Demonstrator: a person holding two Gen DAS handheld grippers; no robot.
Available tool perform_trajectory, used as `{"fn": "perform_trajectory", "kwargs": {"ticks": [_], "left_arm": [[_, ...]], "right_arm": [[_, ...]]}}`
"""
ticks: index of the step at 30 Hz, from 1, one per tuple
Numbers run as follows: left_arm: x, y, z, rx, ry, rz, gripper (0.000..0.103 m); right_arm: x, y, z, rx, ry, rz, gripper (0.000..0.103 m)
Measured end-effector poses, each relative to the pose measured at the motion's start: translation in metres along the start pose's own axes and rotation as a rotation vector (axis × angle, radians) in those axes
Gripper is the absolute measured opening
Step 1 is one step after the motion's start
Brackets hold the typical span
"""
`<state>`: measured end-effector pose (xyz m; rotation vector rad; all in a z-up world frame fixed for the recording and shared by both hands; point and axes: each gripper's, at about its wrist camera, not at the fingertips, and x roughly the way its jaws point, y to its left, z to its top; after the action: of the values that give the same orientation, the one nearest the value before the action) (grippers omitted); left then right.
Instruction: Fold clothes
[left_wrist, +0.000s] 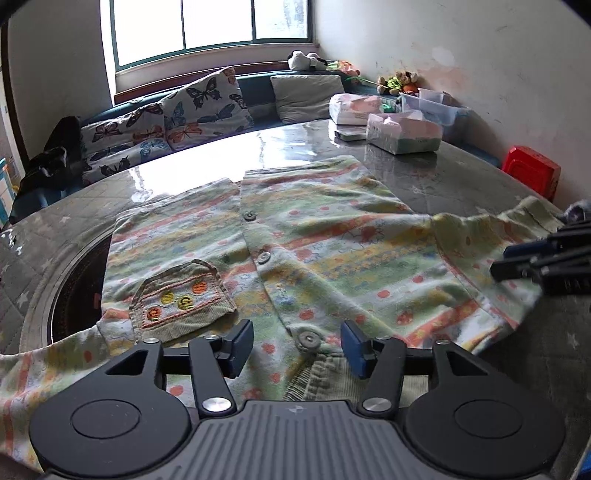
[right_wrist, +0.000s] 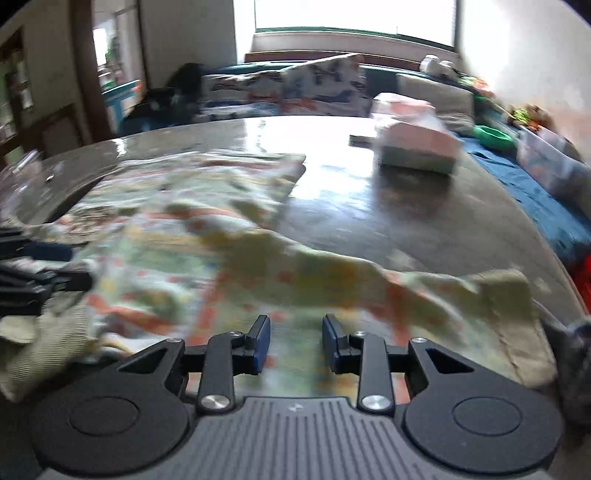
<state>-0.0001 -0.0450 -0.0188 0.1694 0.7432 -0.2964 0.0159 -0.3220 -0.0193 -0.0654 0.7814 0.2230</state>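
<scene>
On table (left_wrist: 332, 147): one striped cardigan (left_wrist: 332, 236), three buttons visible; left gripper (left_wrist: 297, 345), right gripper (right_wrist: 295, 341) both spread, empty.

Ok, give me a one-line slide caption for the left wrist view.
Open left gripper poised over the collar of a striped button-up child's cardigan spread flat on the table, right gripper at its sleeve.

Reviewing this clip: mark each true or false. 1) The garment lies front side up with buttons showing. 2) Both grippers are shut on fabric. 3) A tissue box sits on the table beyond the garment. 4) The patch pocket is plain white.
1) True: the garment lies on the table, three buttons showing.
2) False: the left gripper and right gripper are both open, above the cloth.
3) True: the tissue box sits there.
4) False: the pocket is ribbed, with embroidered fruit shapes.
</scene>
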Motion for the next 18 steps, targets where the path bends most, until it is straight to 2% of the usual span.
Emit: {"fn": "perform_trajectory", "kwargs": {"ticks": [6,12,14,16,18], "left_arm": [[-0.001,-0.002,-0.002,0.016,-0.004,0.013,0.065],[-0.002,-0.004,-0.004,0.027,-0.008,0.018,0.067],[-0.002,-0.004,-0.004,0.03,-0.009,0.022,0.069],[-0.003,-0.004,-0.004,0.03,-0.01,0.026,0.071],[-0.004,-0.003,-0.004,0.03,-0.012,0.03,0.074]], "right_arm": [[-0.008,-0.05,-0.01,0.117,-0.017,-0.113,0.031],[-0.019,-0.089,-0.024,0.203,-0.037,-0.211,0.033],[-0.024,-0.095,-0.027,0.214,-0.044,-0.226,0.033],[-0.032,-0.092,-0.029,0.213,-0.059,-0.249,0.04],[-0.041,-0.093,-0.034,0.238,-0.065,-0.253,0.042]]}}
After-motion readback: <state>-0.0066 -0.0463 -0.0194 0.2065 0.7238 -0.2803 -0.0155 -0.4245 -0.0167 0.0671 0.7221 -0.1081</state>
